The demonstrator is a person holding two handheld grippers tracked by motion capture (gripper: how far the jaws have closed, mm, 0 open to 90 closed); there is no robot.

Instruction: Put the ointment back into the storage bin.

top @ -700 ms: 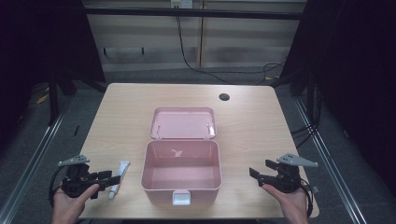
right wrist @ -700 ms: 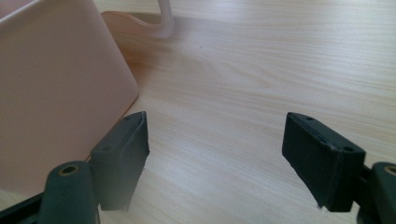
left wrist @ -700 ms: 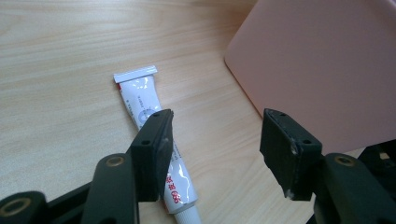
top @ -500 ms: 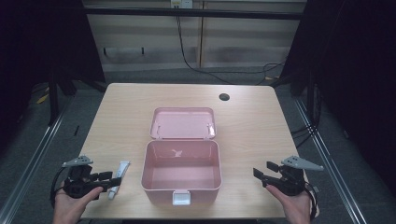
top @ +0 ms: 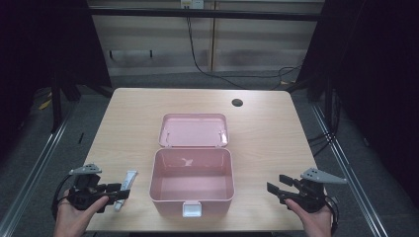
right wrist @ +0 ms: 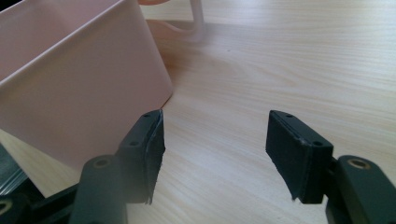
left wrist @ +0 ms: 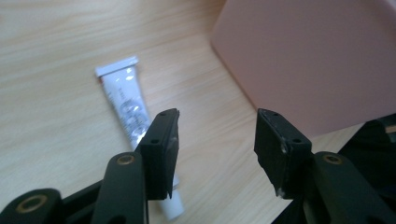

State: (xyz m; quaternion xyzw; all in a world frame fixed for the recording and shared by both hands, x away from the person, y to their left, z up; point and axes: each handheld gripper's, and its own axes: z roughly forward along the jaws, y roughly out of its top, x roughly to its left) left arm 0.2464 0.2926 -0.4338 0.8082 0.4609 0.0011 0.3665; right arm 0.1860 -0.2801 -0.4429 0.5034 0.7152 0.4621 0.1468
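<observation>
- Left claw (top: 118,193) at the table's (top: 128,113) near edge, jaws apart and empty, hovering over a white tube's cap end.
- Right claw (top: 278,188) at the near right, jaws apart, holding nothing.
- White tube (left wrist: 123,100) lies flat just left of the pink box (top: 191,181) (lid (top: 193,130) thrown open behind).

A pale pink plastic box (top: 191,183) with a white latch (top: 192,210) sits on the light wood-grain bench (top: 123,123); the white tube (left wrist: 125,102) carries grey print; both grippers' jaws are black.
</observation>
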